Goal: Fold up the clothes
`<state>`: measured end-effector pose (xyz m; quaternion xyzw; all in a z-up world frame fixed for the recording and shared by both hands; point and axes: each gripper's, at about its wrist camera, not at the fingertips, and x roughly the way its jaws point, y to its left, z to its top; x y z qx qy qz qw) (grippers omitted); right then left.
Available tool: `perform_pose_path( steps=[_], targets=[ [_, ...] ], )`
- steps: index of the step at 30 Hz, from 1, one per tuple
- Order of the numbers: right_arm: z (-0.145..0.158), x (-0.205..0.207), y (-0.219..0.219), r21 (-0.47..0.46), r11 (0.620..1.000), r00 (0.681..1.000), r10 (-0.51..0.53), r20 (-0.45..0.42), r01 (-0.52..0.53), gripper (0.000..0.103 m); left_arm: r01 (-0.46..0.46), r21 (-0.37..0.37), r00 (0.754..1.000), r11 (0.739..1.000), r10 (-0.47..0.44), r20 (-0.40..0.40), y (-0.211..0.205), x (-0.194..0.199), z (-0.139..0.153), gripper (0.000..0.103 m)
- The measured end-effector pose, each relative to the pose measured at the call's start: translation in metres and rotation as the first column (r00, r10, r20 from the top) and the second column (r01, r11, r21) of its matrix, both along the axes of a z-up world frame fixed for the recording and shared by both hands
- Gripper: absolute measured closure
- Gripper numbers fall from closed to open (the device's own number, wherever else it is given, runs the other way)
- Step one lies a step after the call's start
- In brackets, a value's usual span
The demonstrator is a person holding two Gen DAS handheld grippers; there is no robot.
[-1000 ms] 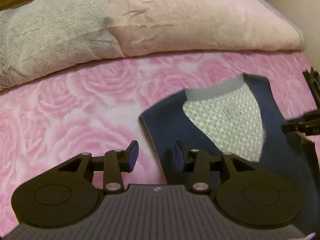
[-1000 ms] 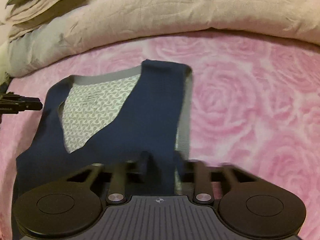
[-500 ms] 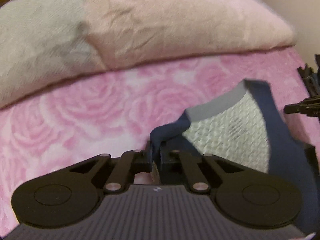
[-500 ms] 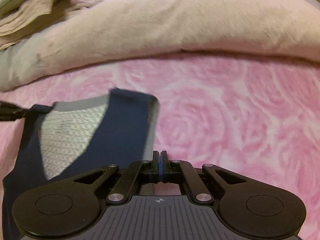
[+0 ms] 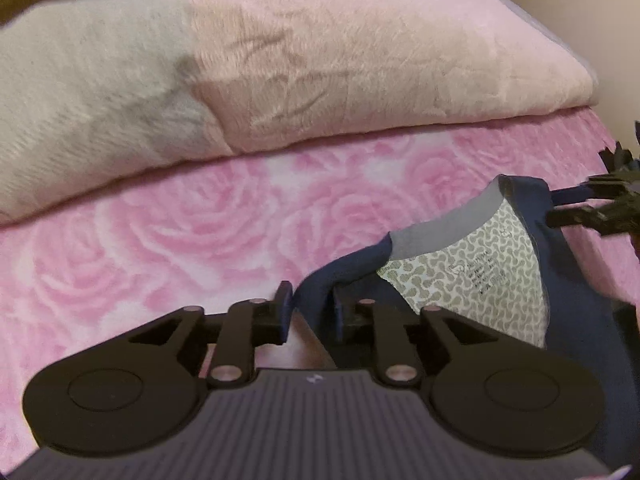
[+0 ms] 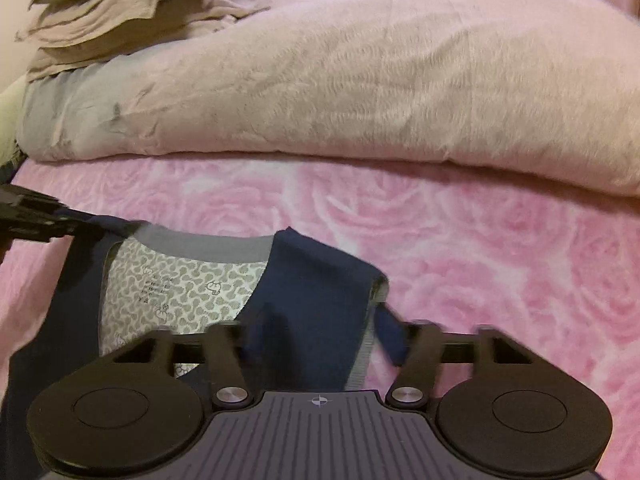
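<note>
Now both tools are spread apart, where half a second ago each was pressed together on a shoulder of the navy vest (image 6: 308, 300). The left tool (image 5: 310, 306) has its jaws apart around a raised fold of navy cloth that drapes between them. The right tool (image 6: 320, 340) stands wide, its fingers blurred, with the other shoulder strap lying loose between them. The vest rests on the pink rose-patterned bed (image 6: 500, 260), its patterned lining (image 5: 472, 280) showing, near the folded blanket (image 6: 360, 80). Judging by this, the shoulders have just been let go, which suggests a fold or repositioning has been laid down.
</note>
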<state>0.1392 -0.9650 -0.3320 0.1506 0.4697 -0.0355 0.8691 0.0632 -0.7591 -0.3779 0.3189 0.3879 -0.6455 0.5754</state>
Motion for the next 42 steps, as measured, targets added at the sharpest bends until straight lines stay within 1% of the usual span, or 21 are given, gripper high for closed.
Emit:
perform_pose_path(
  steps=[1, 3, 4, 5, 7, 8, 9, 10, 11, 13, 15, 21, 25, 26, 28, 29, 33, 35, 38, 39, 42],
  targets=[
    [-0.003, 0.002, -0.002, 0.020, 1.000, 1.000, -0.011, -0.006, 0.012, 0.059, 0.032, -0.003, 0.999, 0.999, -0.032, 0.020, -0.001, -0.003, 0.000, 0.077],
    [-0.005, 0.003, -0.005, 0.048, 0.998, 0.999, -0.033, -0.007, 0.033, 0.063, 0.097, -0.008, 0.994, 0.995, -0.096, 0.060, -0.002, -0.008, 0.001, 0.072],
    [-0.006, 0.004, -0.007, 0.061, 0.997, 0.999, -0.047, -0.009, 0.048, 0.084, 0.129, -0.009, 0.989, 0.992, -0.127, 0.080, -0.003, -0.011, 0.002, 0.072],
    [-0.006, 0.004, -0.010, 0.074, 0.995, 0.998, -0.061, -0.012, 0.062, 0.094, 0.161, -0.010, 0.982, 0.987, -0.159, 0.100, -0.004, -0.013, 0.002, 0.072],
    [-0.006, 0.005, -0.013, 0.087, 0.993, 0.997, -0.077, -0.020, 0.079, 0.101, 0.224, -0.010, 0.965, 0.975, -0.221, 0.140, -0.005, -0.019, 0.003, 0.073],
    [-0.006, 0.005, -0.014, 0.088, 0.993, 0.996, -0.080, -0.025, 0.082, 0.102, 0.255, -0.008, 0.955, 0.967, -0.251, 0.160, -0.006, -0.021, 0.003, 0.077],
    [-0.004, 0.006, -0.012, 0.071, 0.995, 0.997, -0.070, -0.031, 0.072, 0.102, 0.286, -0.007, 0.943, 0.958, -0.281, 0.180, -0.006, -0.024, 0.004, 0.100],
    [-0.003, 0.007, -0.011, 0.054, 0.997, 0.997, -0.061, -0.038, 0.063, 0.102, 0.317, -0.004, 0.930, 0.948, -0.310, 0.200, -0.007, -0.027, 0.004, 0.102],
    [0.001, 0.008, -0.010, 0.038, 0.997, 0.998, -0.058, -0.029, 0.060, 0.103, 0.325, -0.013, 0.926, 0.946, -0.316, 0.206, -0.008, -0.028, 0.004, 0.102],
    [0.007, 0.010, -0.008, 0.007, 0.999, 0.999, -0.053, -0.011, 0.053, 0.103, 0.267, -0.053, 0.954, 0.962, -0.256, 0.153, -0.014, -0.020, 0.008, 0.102],
    [0.006, 0.009, -0.011, 0.002, 0.998, 0.998, -0.069, -0.007, 0.069, 0.103, 0.187, -0.058, 0.978, 0.981, -0.181, 0.106, -0.023, -0.010, 0.005, 0.102],
    [0.003, 0.006, -0.017, -0.015, 0.993, 0.993, -0.116, 0.006, 0.116, 0.103, 0.075, -0.030, 0.997, 0.997, -0.074, 0.034, -0.027, 0.005, -0.011, 0.101],
    [0.001, 0.004, -0.021, -0.025, 0.989, 0.989, -0.146, 0.015, 0.147, 0.102, 0.057, -0.071, 0.998, 0.996, -0.055, 0.039, -0.021, 0.007, 0.001, 0.096],
    [0.000, 0.003, -0.023, -0.027, 0.988, 0.988, -0.154, 0.017, 0.154, 0.101, 0.053, -0.081, 0.998, 0.995, -0.050, 0.040, -0.019, 0.007, 0.004, 0.095],
    [-0.001, 0.002, -0.025, -0.032, 0.985, 0.985, -0.169, 0.022, 0.170, 0.044, 0.041, -0.105, 0.998, 0.994, -0.037, 0.044, -0.012, 0.009, 0.012, 0.095],
    [0.005, -0.004, -0.022, -0.056, 0.983, 0.984, -0.173, 0.048, 0.176, 0.036, 0.033, -0.118, 0.999, 0.992, -0.028, 0.047, -0.006, 0.011, 0.018, 0.095],
    [0.028, -0.032, -0.003, -0.100, 0.985, 0.987, -0.129, 0.099, 0.139, 0.035, 0.017, -0.135, 0.999, 0.991, -0.011, 0.047, 0.031, 0.006, 0.037, 0.092],
    [0.038, -0.053, 0.015, -0.045, 0.992, 0.986, -0.113, 0.125, 0.120, 0.035, 0.020, -0.135, 1.000, 0.991, -0.019, 0.010, 0.057, -0.003, 0.044, 0.092],
    [0.047, -0.085, 0.047, 0.071, 0.995, 0.985, -0.081, 0.150, 0.071, 0.036, 0.089, -0.102, 0.993, 0.991, -0.096, -0.070, 0.101, -0.033, 0.046, 0.092],
    [0.043, -0.095, 0.054, 0.075, 0.996, 0.988, -0.062, 0.139, 0.052, 0.036, 0.111, -0.080, 0.988, 0.991, -0.119, -0.099, 0.114, -0.043, 0.044, 0.092],
    [0.031, -0.128, 0.073, 0.087, 0.996, 0.994, -0.004, 0.105, -0.005, 0.036, 0.112, -0.002, 0.981, 0.994, -0.110, -0.160, 0.162, -0.069, 0.036, 0.092]
  ],
)
